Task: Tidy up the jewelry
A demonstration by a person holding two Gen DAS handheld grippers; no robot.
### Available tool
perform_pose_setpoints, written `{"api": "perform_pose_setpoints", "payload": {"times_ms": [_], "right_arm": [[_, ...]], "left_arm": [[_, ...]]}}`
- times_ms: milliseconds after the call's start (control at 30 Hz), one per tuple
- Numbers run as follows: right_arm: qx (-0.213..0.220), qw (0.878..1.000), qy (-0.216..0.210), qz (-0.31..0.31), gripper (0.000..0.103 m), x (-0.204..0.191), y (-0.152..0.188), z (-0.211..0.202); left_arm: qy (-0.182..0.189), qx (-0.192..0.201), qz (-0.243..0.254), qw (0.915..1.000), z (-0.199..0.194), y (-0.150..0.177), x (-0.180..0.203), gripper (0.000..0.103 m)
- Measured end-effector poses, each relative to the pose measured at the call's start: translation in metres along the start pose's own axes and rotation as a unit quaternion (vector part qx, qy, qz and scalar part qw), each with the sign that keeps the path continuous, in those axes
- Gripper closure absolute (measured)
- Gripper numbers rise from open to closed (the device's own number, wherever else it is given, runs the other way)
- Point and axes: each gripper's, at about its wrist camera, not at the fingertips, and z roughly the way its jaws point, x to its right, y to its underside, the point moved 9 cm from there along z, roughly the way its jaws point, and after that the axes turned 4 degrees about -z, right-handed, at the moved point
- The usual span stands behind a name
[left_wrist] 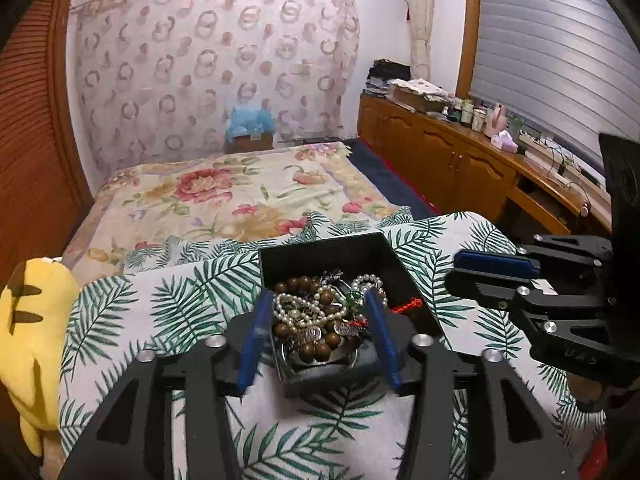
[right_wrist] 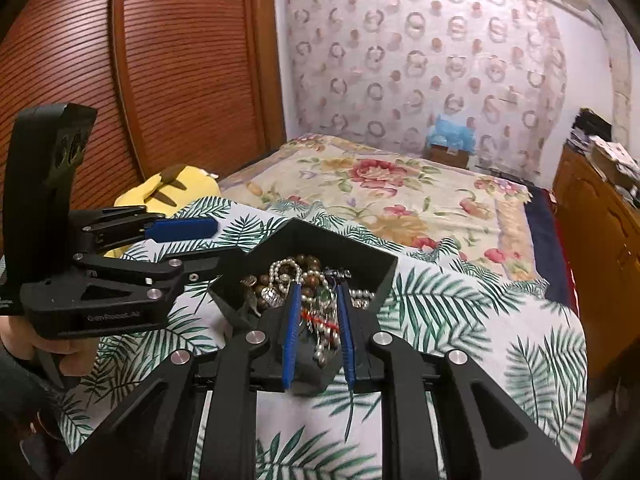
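A black open box sits on a palm-leaf cloth and holds a tangled pile of jewelry: brown wooden beads, pearl strands, metal charms, a red cord. My left gripper is open, its blue fingers astride the box over the pile. In the right wrist view it reaches in from the left at the box's edge. My right gripper is partly open over the box's near side, a pearl strand and red cord between its fingers. From the left wrist view it is beside the box.
The palm-leaf cloth covers a small table in front of a floral-quilted bed. A yellow plush toy lies at the left. A wooden cabinet with clutter runs along the right wall. A wooden wardrobe stands left.
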Motion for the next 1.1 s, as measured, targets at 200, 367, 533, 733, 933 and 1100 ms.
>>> {"api": "perform_pose_setpoints", "payload": {"times_ms": [200,367,533,733,933,1100], "right_arm": [[0.015,0.999,0.022,0.027,0.075,-0.006,0.014,-0.028],[0.038,0.997,0.04,0.047,0.056,-0.013,0.02,-0.057],[0.063,0.995,0.05,0.066,0.022,-0.021,0.025,-0.085],[0.084,0.991,0.075,0.077,0.002,-0.028,0.033,-0.118],[0.094,0.985,0.111,0.089,0.002,-0.024,0.042,-0.137],[0.1,0.984,0.116,0.094,0.002,-0.021,0.045,-0.141]], "left_arm": [[-0.025,0.018,-0.005,0.9995,-0.03,0.009,-0.002,0.018],[-0.046,0.029,-0.017,0.9983,-0.059,0.017,-0.007,0.008],[-0.054,0.043,-0.024,0.9973,-0.09,0.029,-0.008,0.008],[-0.081,0.061,-0.026,0.9945,-0.122,0.04,-0.005,0.008],[-0.091,0.066,-0.039,0.9929,-0.141,0.046,-0.01,0.007],[-0.096,0.068,-0.045,0.9921,-0.145,0.048,-0.014,0.007]]}}
